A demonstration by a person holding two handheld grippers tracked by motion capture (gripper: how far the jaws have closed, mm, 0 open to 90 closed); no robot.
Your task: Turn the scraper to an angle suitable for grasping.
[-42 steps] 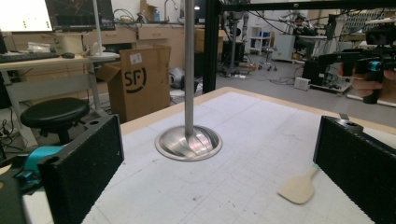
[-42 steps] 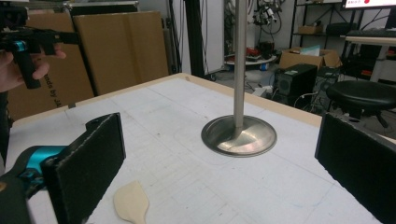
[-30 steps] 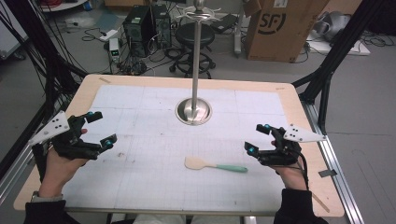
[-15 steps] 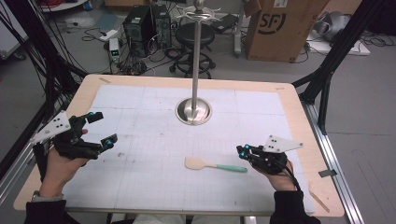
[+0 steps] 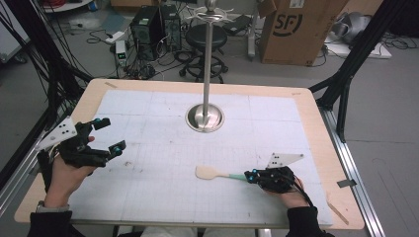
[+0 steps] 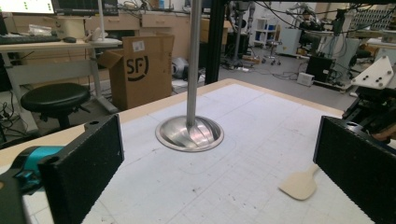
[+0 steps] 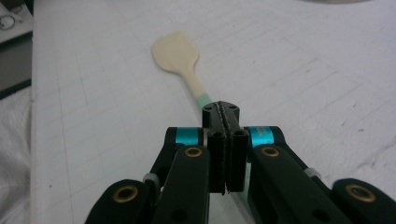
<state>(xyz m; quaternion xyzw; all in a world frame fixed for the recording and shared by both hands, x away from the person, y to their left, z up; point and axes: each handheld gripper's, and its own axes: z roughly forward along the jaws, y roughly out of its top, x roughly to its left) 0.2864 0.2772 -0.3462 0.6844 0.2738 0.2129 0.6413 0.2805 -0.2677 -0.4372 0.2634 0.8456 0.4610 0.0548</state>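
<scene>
The right claw point(image 5: 253, 175) has moved from beyond the spatula's point(image 5: 213, 173) handle end down onto that handle, and its jaws, open a second ago, are now pressed together over it.

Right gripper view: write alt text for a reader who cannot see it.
The right black claw is shut on the mint-green handle of a flat, pale wooden spatula, which lies on the white gridded mat. The spatula's blade points away from the camera, toward the top left.

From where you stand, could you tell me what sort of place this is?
Probably a robotics lab or workshop: computer towers with tangled cables sit on the floor, an SF cardboard box stands behind the gridded table, and workbenches line the back.
</scene>
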